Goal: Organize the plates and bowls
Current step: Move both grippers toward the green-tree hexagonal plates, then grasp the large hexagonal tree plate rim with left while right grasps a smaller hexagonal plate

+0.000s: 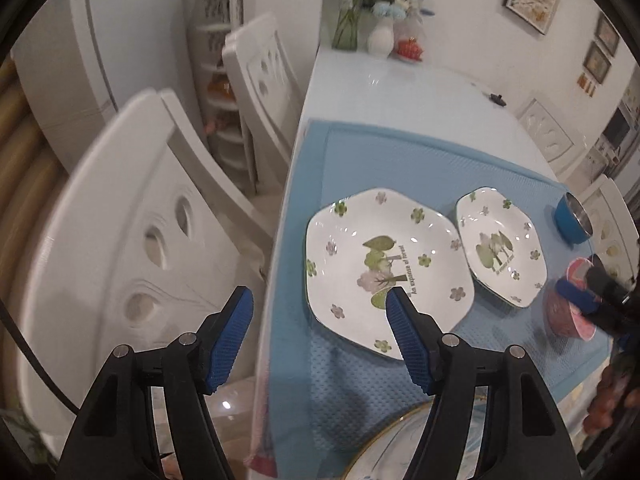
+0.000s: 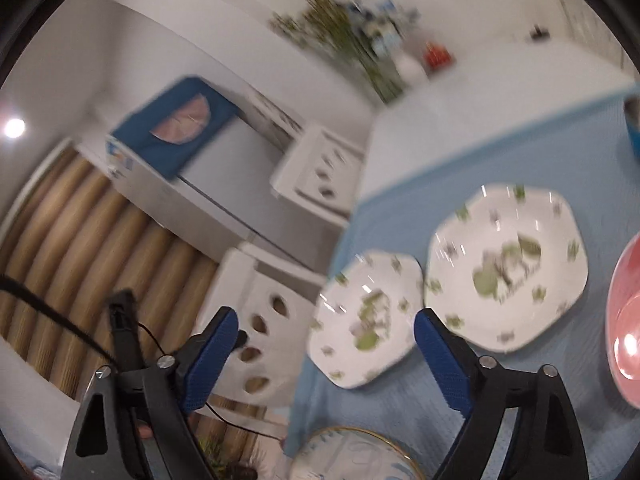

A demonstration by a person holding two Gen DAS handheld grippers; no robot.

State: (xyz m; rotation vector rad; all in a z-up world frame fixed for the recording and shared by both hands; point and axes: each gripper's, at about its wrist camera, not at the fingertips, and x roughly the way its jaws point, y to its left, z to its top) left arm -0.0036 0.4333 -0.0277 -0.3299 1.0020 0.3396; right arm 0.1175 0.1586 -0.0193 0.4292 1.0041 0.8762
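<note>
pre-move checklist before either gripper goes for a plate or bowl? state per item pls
1. Left gripper jaws open and empty: ok.
2. Right gripper jaws open and empty: ok.
3. Large flowered plate and small flowered plate flat on the blue mat, side by side: ok.
4. Plate rims clear of each other: cannot tell, they look very close.
5. Pink bowl free to grasp: not ok, right gripper sits at it.
6. Right wrist view sharp enough to aim: not ok, blurred.

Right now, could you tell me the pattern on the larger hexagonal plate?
White with green-and-pink trees and flowers; left wrist view.
</note>
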